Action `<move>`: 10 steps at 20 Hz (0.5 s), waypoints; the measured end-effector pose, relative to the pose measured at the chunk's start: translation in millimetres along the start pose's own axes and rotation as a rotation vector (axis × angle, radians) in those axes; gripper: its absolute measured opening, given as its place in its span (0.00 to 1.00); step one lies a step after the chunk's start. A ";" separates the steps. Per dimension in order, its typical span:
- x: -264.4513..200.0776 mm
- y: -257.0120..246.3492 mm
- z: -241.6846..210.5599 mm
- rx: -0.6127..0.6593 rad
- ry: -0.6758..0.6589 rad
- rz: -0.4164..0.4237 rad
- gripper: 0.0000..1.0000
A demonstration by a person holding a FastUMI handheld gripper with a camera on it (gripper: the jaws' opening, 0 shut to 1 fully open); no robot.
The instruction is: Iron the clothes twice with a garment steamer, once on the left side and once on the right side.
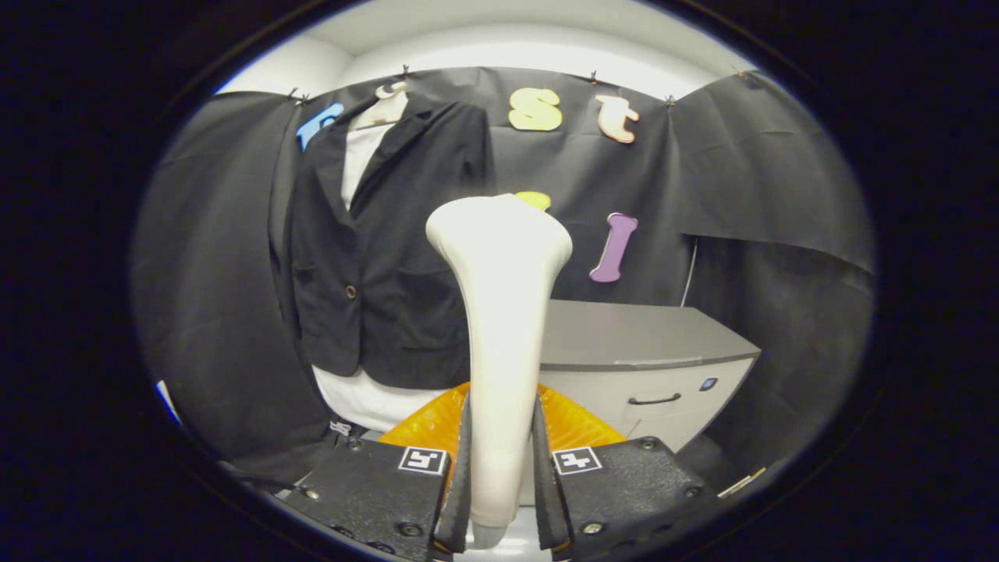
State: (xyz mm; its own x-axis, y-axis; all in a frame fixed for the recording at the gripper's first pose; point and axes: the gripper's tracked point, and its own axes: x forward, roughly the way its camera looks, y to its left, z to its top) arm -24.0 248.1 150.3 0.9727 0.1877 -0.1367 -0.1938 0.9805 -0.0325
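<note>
The tongs (503, 468) pinch the upright cream plastic garment steamer (499, 312) by its handle; its head rises at frame centre, with the hanging black jacket (375, 257) beyond, toward upper left.

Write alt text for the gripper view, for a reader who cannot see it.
The gripper is shut on a white garment steamer, held upright with its wide head on top. Beyond it to the left, a black jacket hangs over a white shirt. A grey drawer cabinet stands beyond to the right.
</note>
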 end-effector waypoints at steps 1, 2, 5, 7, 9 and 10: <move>-7.5 -15.5 5.1 0.015 -0.010 -0.010 0.36; -14.6 -35.0 9.5 0.032 -0.019 -0.019 0.36; -40.0 -86.7 18.1 0.076 -0.046 -0.037 0.36; -55.4 -121.0 20.5 0.080 -0.065 -0.052 0.36; -69.4 -151.5 17.2 0.090 -0.067 -0.060 0.36; -74.3 -166.8 13.4 0.097 -0.064 -0.064 0.36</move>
State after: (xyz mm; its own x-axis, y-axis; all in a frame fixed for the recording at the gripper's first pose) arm -62.2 71.4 179.2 0.9894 0.1248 -0.0743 -0.1208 0.9910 0.0570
